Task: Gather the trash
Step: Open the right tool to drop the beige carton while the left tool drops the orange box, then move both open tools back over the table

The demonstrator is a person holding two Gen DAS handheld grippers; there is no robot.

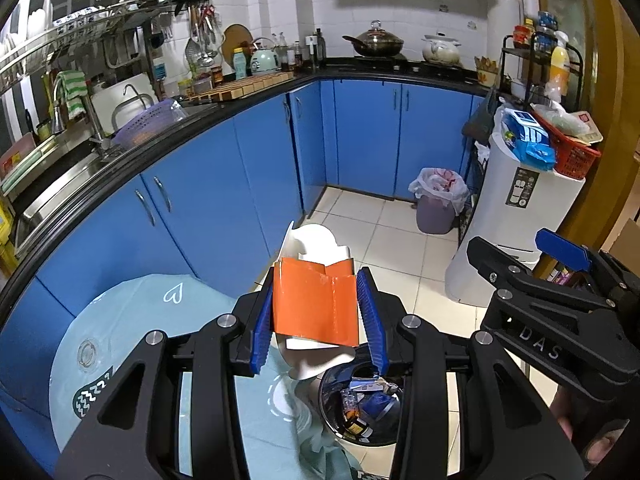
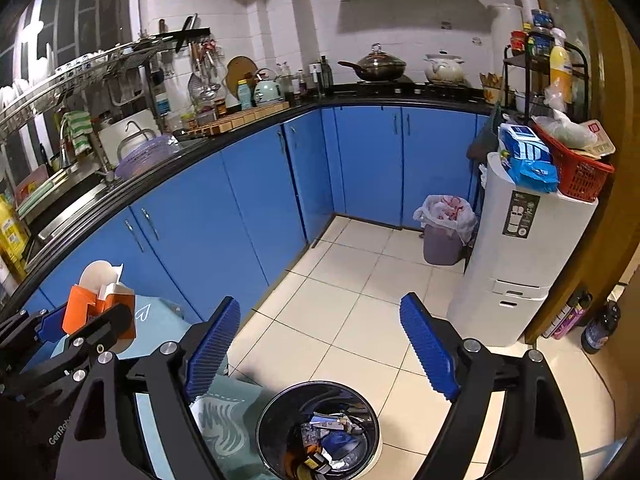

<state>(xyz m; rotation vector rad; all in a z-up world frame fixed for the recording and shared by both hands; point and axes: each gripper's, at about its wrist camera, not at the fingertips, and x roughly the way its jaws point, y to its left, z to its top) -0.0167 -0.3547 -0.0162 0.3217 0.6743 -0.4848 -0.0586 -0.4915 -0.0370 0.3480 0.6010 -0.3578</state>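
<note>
**1 carton left to drop in the bin**

Held between the 2 blue fingers point(image 1: 370, 320) of the left gripper point(image 1: 318, 314): an orange carton point(image 1: 316, 304) with a white inner flap sticking out above and below, pinched on both side faces. Raised above the edge of the pale blue tabletop point(image 1: 132, 320), just short of the round metal bin point(image 1: 362, 404) on the floor. Already some wrappers and a small bottle inside that bin.

Right gripper point(image 2: 320, 350) empty, fingers spread wide, hovering over the same bin.

To finish well, probably: carry the carton forward and right until fully over the bin mouth, not over the rim. Lower before letting go, since a light carton may tumble or catch on the cloth. Keep clear of the right gripper close alongside. Open wide in 1 motion so neither pad drags the flap.
</note>
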